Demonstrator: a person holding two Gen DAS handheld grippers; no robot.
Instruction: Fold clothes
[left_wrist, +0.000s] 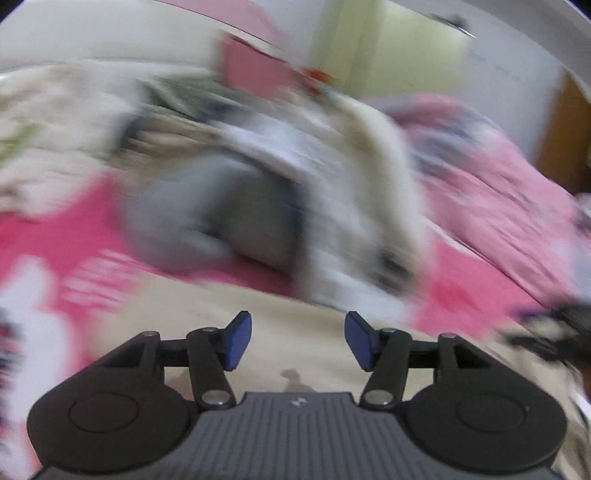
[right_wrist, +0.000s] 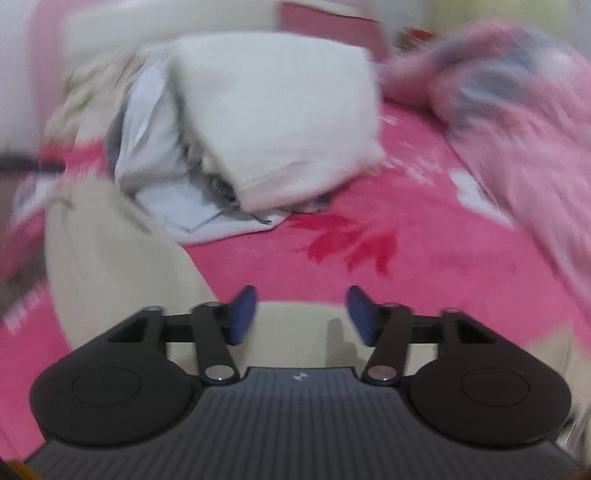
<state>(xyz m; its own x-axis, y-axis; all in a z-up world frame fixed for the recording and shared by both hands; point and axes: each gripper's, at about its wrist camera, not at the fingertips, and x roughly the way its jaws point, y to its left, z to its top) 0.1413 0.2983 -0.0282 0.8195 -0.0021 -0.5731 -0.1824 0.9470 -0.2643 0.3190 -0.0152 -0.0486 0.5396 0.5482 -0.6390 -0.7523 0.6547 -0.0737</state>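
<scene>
- Left gripper (left_wrist: 297, 341) and right gripper (right_wrist: 300, 316): jaws apart, nothing between the pads, both hovering over the beige garment (right_wrist: 122, 266) on the pink bedspread (right_wrist: 424, 258).
- Risk: a shallow pinch catches one layer only, so the fold skews.
- Risk: the unfolded pile (right_wrist: 258, 122), just behind the beige garment, snags a finger.
- Left view is motion-blurred; the garment's edge is probably misjudged there.

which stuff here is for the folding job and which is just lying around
For the job: beige garment under both grippers; pile of unfolded clothes; left gripper, open; right gripper, open.

Just lying about: pink bedspread; crumpled pink blanket; pink box at the back.
</scene>
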